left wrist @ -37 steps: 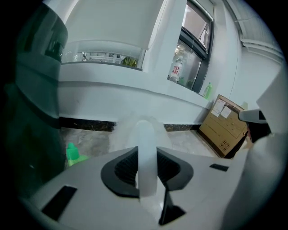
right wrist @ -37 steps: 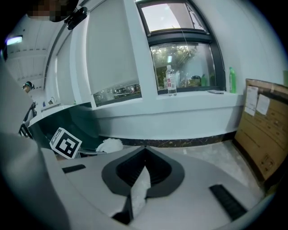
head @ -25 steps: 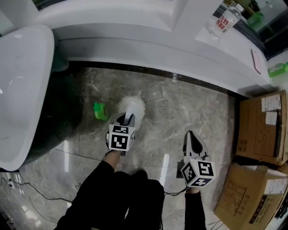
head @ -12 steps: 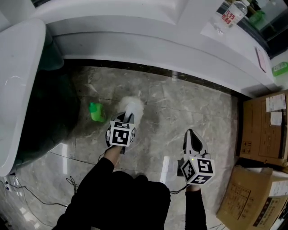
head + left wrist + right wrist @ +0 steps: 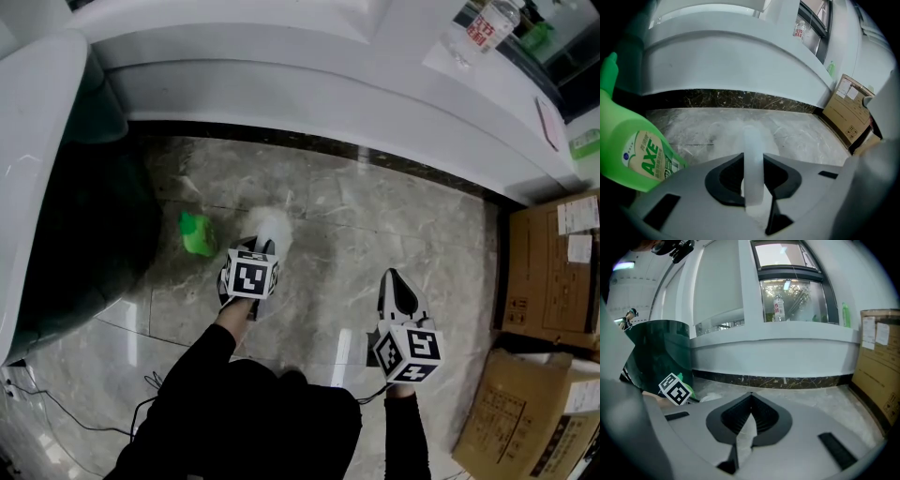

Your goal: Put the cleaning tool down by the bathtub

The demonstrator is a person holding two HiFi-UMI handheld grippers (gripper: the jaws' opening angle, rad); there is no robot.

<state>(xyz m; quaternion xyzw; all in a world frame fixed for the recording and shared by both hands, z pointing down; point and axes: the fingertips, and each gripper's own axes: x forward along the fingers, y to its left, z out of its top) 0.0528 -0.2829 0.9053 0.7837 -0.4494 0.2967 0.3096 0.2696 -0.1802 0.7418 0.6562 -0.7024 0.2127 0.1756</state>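
Observation:
The cleaning tool is a brush with a fluffy white head [image 5: 270, 225] and a pale translucent handle [image 5: 753, 159]. My left gripper [image 5: 261, 247] is shut on that handle, and the head hangs low over the marble floor. A green AXE bottle [image 5: 197, 234] stands just left of the brush and fills the left gripper view's left side [image 5: 637, 150]. The white bathtub [image 5: 37, 112] with its dark green side [image 5: 658, 352] is at the far left. My right gripper [image 5: 396, 278] hovers to the right over the floor, shut, with a white scrap in the gap behind the tips [image 5: 745, 432].
A curved white ledge [image 5: 328, 84] runs along the back with a water bottle [image 5: 487, 28] on it. Cardboard boxes [image 5: 548, 272] stand at the right. A thin cable [image 5: 56, 398] lies on the floor at the lower left.
Both grippers have sunk toward the floor. The brush head now sits lower and closer to the green bottle. The grip on the handle is unchanged.

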